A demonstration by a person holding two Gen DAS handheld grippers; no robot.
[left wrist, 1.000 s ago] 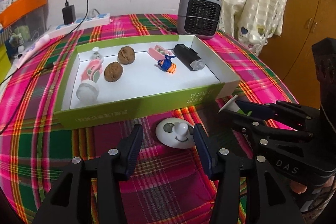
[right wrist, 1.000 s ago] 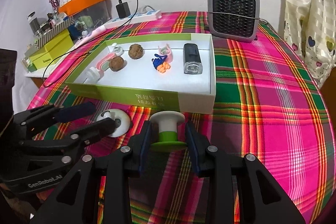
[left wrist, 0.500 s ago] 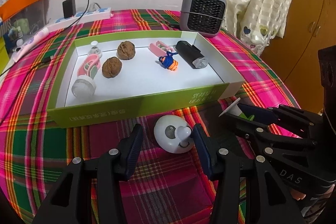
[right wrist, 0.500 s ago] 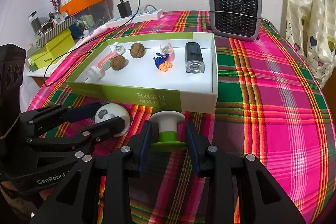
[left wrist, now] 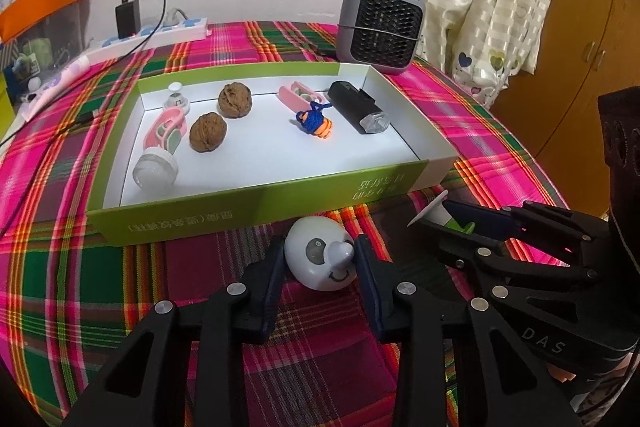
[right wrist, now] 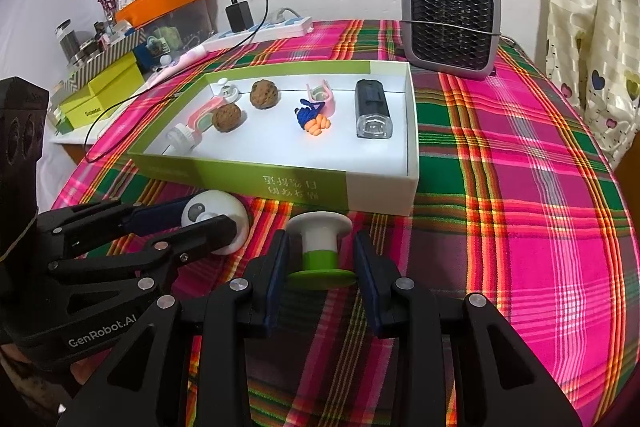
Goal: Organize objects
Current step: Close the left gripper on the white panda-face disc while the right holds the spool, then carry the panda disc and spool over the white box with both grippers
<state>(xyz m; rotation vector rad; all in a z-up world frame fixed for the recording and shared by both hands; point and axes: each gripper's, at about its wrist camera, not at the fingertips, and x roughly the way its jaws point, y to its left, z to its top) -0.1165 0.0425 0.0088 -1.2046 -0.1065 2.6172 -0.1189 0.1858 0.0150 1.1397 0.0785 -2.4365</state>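
**Both claws parked on little knobs right in front of the tray**

Left gripper (left wrist: pixel 320 259) is closing its jaws around the white smiley-face knob (left wrist: pixel 322 259); the pads look like they're touching its sides. Right gripper (right wrist: pixel 320 259) is clamped on the green-and-white spool (right wrist: pixel 320 247), base squeezed between the pads. Both things sit on the plaid tablecloth (right wrist: pixel 520 207), just beside each other.

Directly ahead is the green-walled tray (left wrist: pixel 256 205), and its near wall stands between the claws and the inside. In the tray: two walnuts (left wrist: pixel 208 131), a pink-and-white brush thing (left wrist: pixel 162 143), a small white knob (left wrist: pixel 176 99), a pink clip (left wrist: pixel 298 94), a blue-orange cord knot (left wrist: pixel 314 123) and a black flashlight (left wrist: pixel 358 107). Behind the tray are a grey heater (right wrist: pixel 452 23) and a power strip (right wrist: pixel 264 29) with a charger plugged in.
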